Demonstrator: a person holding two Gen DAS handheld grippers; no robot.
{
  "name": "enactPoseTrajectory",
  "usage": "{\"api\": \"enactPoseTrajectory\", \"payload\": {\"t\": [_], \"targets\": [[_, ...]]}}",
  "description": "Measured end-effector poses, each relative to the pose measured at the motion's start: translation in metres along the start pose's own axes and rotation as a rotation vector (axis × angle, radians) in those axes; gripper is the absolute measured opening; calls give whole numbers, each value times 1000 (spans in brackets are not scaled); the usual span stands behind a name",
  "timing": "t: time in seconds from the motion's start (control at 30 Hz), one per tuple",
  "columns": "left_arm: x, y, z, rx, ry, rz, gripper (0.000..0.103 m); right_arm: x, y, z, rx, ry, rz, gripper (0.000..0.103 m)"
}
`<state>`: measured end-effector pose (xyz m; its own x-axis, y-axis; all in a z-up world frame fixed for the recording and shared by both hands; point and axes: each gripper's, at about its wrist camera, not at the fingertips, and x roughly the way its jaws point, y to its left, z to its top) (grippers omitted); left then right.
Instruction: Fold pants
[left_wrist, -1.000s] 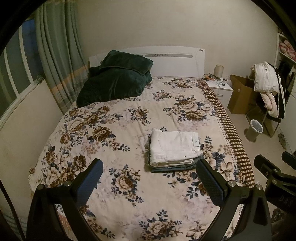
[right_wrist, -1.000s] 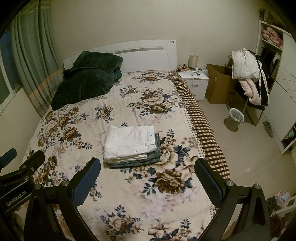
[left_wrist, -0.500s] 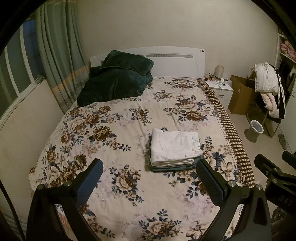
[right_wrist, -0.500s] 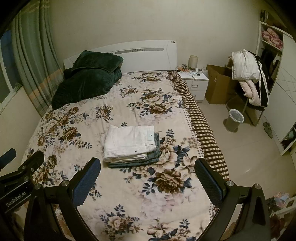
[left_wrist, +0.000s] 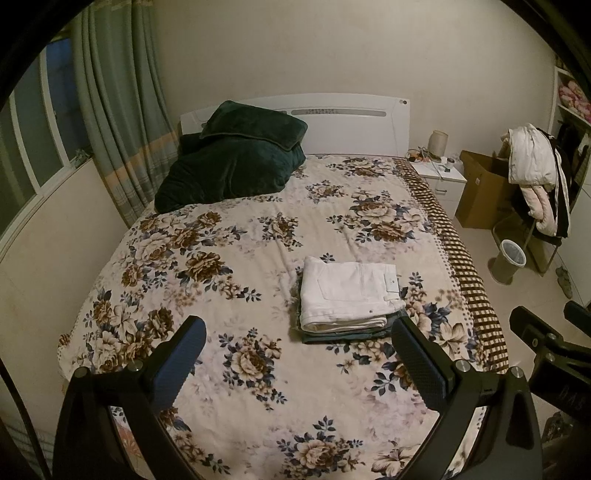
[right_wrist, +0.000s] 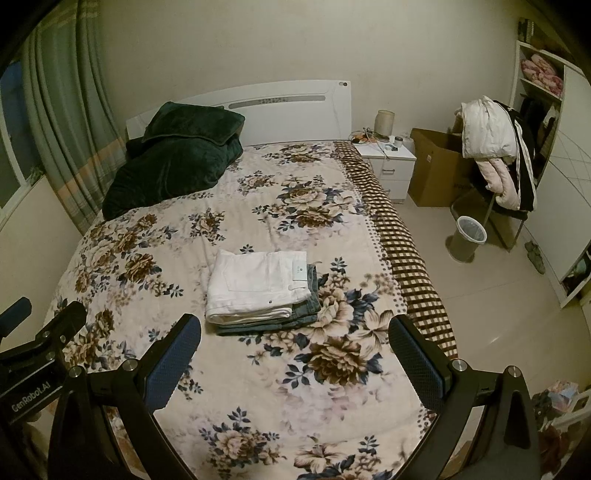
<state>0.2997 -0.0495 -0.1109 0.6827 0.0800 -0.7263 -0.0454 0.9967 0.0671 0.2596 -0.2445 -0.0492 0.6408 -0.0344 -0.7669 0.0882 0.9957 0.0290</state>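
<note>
Both grippers hang over the foot of the bed (left_wrist: 229, 266), each with its fingers spread wide and nothing between them. Ahead of the left gripper (left_wrist: 299, 347), just past its right-hand fingertip, the white pants (left_wrist: 347, 291) lie folded flat on top of folded blue jeans (left_wrist: 343, 335). From the right gripper (right_wrist: 295, 343) the same stack sits ahead and a little toward its left finger. Far beyond, a dark green blanket (right_wrist: 177, 155) is heaped by the headboard (right_wrist: 295, 110)
</note>
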Motion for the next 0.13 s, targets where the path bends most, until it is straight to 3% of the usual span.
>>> {"api": "enactPoseTrajectory", "payload": {"t": [0.13], "targets": [[-3,-5,8,3,-13,-7,103,0,0,0,-1,0,-1,103]]}}
